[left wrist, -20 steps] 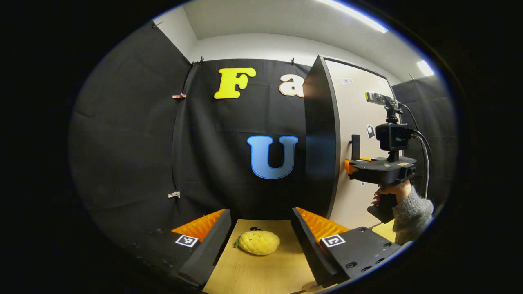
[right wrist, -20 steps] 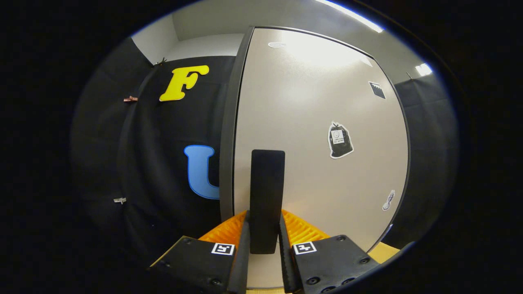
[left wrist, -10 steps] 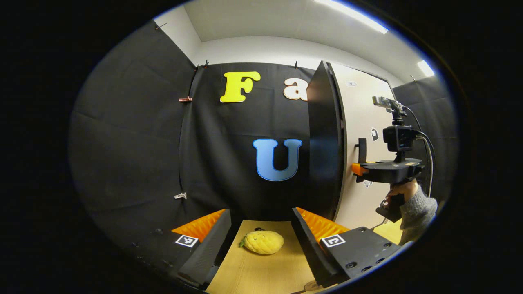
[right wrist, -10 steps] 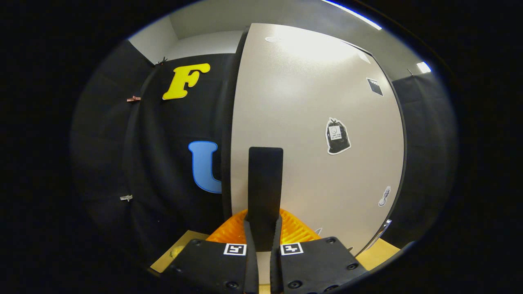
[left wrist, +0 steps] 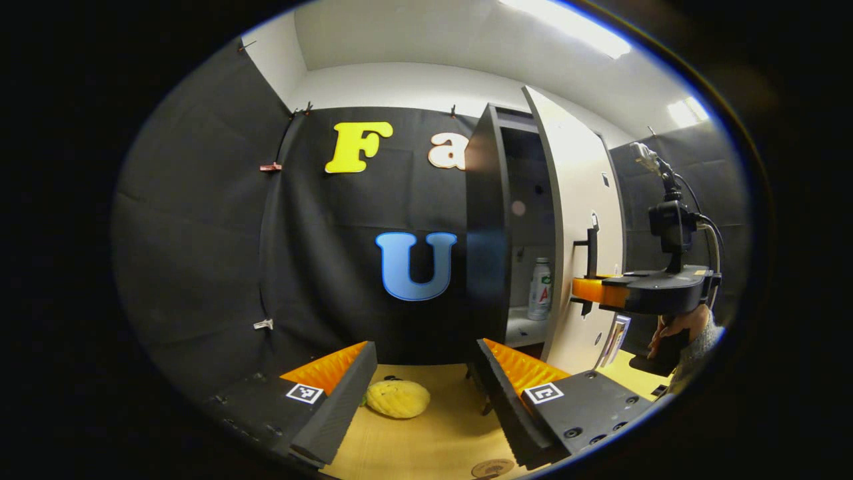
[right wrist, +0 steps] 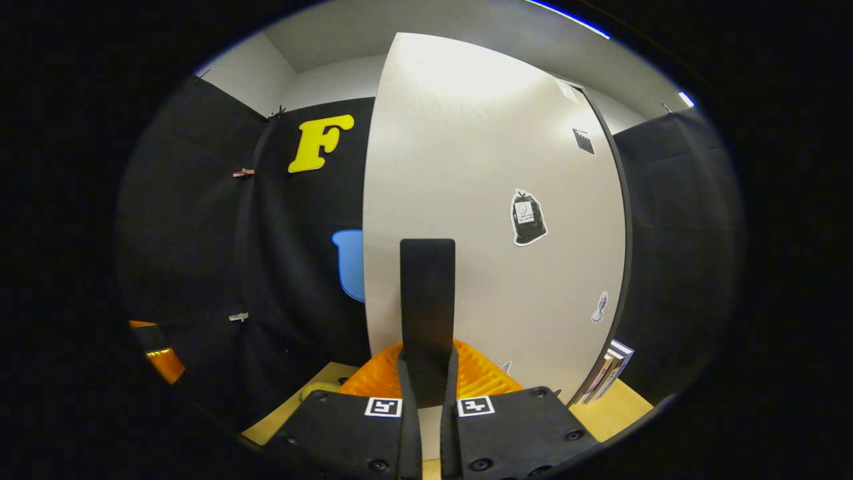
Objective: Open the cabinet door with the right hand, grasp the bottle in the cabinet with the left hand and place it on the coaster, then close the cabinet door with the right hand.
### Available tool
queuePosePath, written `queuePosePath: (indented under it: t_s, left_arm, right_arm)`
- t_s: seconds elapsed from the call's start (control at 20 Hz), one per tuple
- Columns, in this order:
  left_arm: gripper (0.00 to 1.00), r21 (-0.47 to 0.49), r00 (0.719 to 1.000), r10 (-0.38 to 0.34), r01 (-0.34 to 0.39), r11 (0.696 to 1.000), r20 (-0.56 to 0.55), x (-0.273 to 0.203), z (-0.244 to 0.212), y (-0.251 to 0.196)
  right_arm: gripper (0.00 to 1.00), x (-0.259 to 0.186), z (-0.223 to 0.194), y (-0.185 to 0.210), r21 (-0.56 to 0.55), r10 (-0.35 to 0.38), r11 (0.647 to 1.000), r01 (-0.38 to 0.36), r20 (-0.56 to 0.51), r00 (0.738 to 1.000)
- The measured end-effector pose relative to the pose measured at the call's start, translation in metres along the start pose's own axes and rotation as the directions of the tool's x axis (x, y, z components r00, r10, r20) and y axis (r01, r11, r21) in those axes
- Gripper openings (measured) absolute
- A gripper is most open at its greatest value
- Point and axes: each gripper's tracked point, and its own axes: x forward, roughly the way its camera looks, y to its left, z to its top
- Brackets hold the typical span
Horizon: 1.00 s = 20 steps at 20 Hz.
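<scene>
Step in hand: opening the cabinet door (left wrist: pixel 580 200); door partly swung out. Right gripper (right wrist: pixel 427 400): jaws clamped on the door handle (right wrist: pixel 427 313). Left gripper (left wrist: pixel 426 400): jaws apart, holding nothing, over the worktop (left wrist: pixel 440 433). Bottle (left wrist: pixel 540 289): upright on the cabinet shelf, untouched. Next, by judgement: widen the door, then reach the left gripper in for the bottle

a recording booth: black cloth walls (left wrist: pixel 200 233), wooden table (left wrist: pixel 440 433), strip ceiling lights (left wrist: pixel 566 23).
</scene>
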Motion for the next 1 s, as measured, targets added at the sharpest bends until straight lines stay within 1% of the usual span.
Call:
queuePosePath:
  t_s: [0.15, 0.45, 0.5, 0.55, 0.6, 0.65, 0.85, 0.9, 0.95, 1.0]
  left_arm:
    - [0.94, 0.004, 1.0, -0.029, 0.029, 1.0, 0.006, -0.002, 0.003, -0.02]
    - [0.94, 0.012, 0.996, -0.09, 0.09, 0.996, 0.016, -0.001, 0.008, -0.064]
    - [0.94, 0.012, 0.994, -0.104, 0.104, 0.995, 0.016, 0.001, 0.007, -0.072]
    - [0.91, 0.011, 0.993, -0.119, 0.119, 0.993, 0.015, 0.002, 0.007, -0.082]
    - [0.91, 0.011, 0.991, -0.136, 0.136, 0.991, 0.014, 0.003, 0.006, -0.092]
    - [0.94, 0.012, 0.988, -0.153, 0.153, 0.988, 0.015, 0.005, 0.006, -0.102]
    - [0.94, 0.005, 0.974, -0.226, 0.226, 0.974, 0.018, 0.01, 0.006, -0.141]
    - [0.91, 0.002, 0.969, -0.246, 0.246, 0.969, 0.019, 0.011, 0.005, -0.15]
    - [0.94, 0.0, 0.964, -0.264, 0.264, 0.964, 0.02, 0.013, 0.006, -0.159]
    - [0.94, -0.003, 0.959, -0.283, 0.283, 0.959, 0.019, 0.015, 0.004, -0.169]
  right_arm:
    - [0.15, -0.011, 0.0, -0.008, 0.01, 0.02, 1.0, -0.02, -0.003, 1.0]
    - [0.15, -0.049, 0.002, -0.026, 0.027, 0.048, 0.999, -0.047, -0.012, 0.999]
    - [0.15, -0.054, 0.003, -0.032, 0.03, 0.052, 0.998, -0.051, -0.015, 0.999]
    - [0.15, -0.06, 0.003, -0.037, 0.03, 0.053, 0.998, -0.053, -0.017, 0.998]
    - [0.15, -0.066, 0.004, -0.042, 0.03, 0.052, 0.998, -0.051, -0.019, 0.998]
    - [0.15, -0.074, 0.005, -0.048, 0.03, 0.048, 0.998, -0.048, -0.021, 0.999]
    - [0.14, -0.099, 0.004, -0.074, 0.04, 0.02, 0.999, -0.019, -0.029, 0.999]
    - [0.14, -0.104, 0.004, -0.081, 0.044, 0.008, 0.999, -0.007, -0.028, 1.0]
    - [0.14, -0.109, 0.005, -0.089, 0.05, -0.01, 0.999, 0.011, -0.028, 1.0]
    - [0.14, -0.115, 0.004, -0.096, 0.051, -0.029, 0.998, 0.031, -0.029, 0.999]
